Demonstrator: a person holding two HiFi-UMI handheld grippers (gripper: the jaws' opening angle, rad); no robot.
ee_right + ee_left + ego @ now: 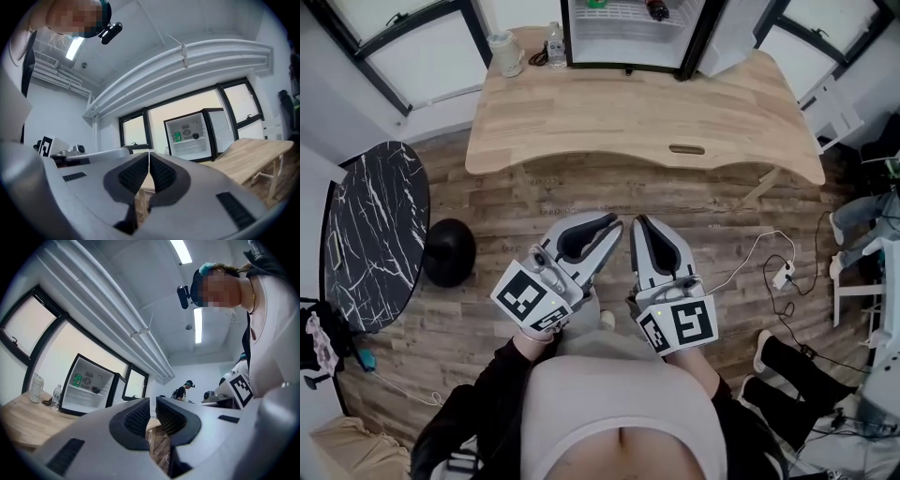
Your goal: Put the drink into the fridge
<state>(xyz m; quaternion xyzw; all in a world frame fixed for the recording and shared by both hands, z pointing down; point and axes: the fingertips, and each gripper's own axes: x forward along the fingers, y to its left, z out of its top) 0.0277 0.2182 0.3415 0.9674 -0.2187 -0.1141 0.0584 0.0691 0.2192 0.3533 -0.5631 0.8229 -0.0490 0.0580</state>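
Observation:
A clear water bottle (555, 42) stands at the far left of the wooden table (647, 117), next to the open small fridge (633, 33). The left gripper view shows the bottle (56, 396) beside the fridge (89, 385), whose white shelves hold a green can and a dark item. My left gripper (617, 223) and right gripper (637, 221) hang side by side close to my body, over the wood floor, well short of the table. Both are shut with nothing between the pads, as seen in the left gripper (153, 401) and right gripper (149, 154) views.
A pale jug (504, 53) stands left of the bottle. The fridge door (727, 37) is swung open to the right. A black marble round table (370, 234) and a black ball (448, 251) are at my left. A power strip with cable (783, 274) lies on the floor at right.

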